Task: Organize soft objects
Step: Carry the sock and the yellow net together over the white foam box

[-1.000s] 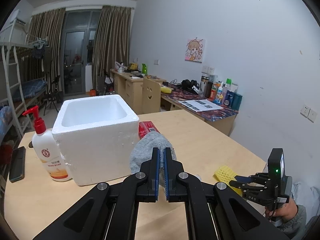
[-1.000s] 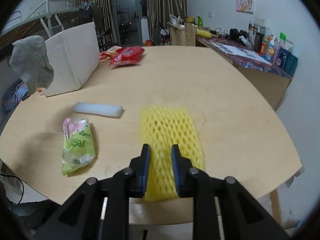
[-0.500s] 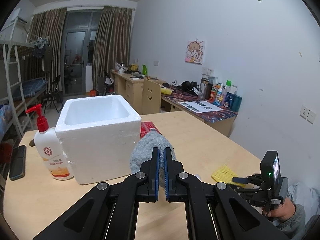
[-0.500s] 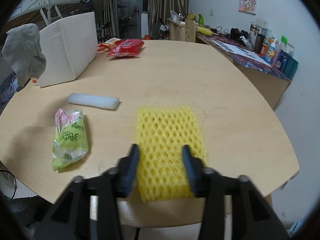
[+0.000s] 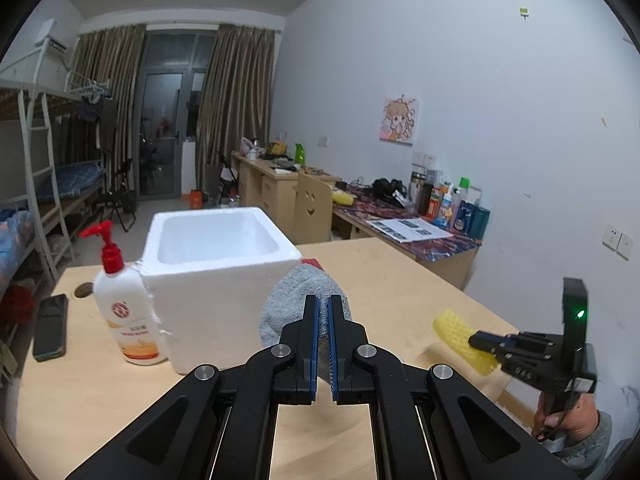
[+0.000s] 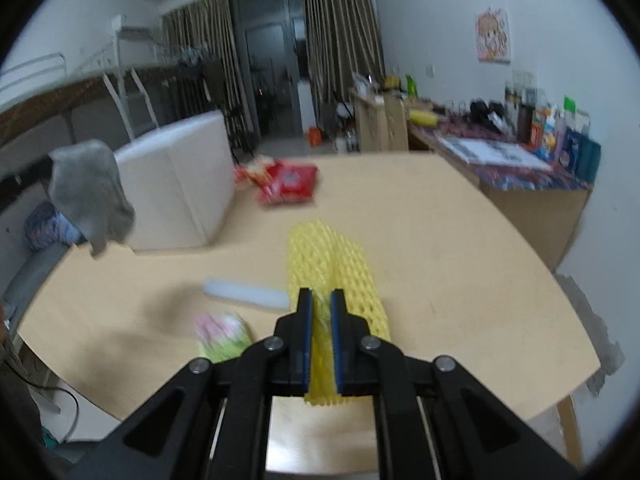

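right gripper (image 6: 321,312) clamped on yellow foam net (image 6: 336,264), lifted off table (image 6: 460,280). left gripper (image 5: 323,316) pinched on grey cloth (image 5: 296,300), held up near white foam box (image 5: 216,264). farther on the table: white foam strip (image 6: 248,294), green packet (image 6: 222,336), red packet (image 6: 290,184).

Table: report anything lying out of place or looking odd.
Nothing is spilled or damaged. A red snack packet, a white foam strip and a green packet lie loose on the table, outside the foam box.
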A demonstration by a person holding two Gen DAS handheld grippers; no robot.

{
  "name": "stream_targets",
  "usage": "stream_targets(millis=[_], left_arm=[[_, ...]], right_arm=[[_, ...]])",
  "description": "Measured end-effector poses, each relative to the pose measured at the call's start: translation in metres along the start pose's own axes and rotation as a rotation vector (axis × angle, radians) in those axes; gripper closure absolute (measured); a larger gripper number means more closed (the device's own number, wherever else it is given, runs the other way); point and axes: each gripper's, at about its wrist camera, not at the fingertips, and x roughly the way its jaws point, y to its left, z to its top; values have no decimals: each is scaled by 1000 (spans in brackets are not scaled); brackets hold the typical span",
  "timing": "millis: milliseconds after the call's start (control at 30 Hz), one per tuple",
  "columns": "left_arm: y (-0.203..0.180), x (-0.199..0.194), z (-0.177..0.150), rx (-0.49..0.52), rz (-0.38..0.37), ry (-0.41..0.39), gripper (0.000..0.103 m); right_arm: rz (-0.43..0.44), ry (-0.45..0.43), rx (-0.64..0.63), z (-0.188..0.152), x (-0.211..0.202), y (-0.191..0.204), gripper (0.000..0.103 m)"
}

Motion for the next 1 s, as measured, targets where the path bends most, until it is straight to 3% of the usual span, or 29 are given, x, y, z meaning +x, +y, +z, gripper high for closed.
stream_targets(millis=[433, 1000], left_arm=[[19, -25, -4, -24, 106, -17, 99], [52, -65, -12, -74, 271, -60, 99]], right_arm=[[185, -138, -73, 47, -9, 55, 92], [414, -132, -198, 69, 16, 130, 92]])
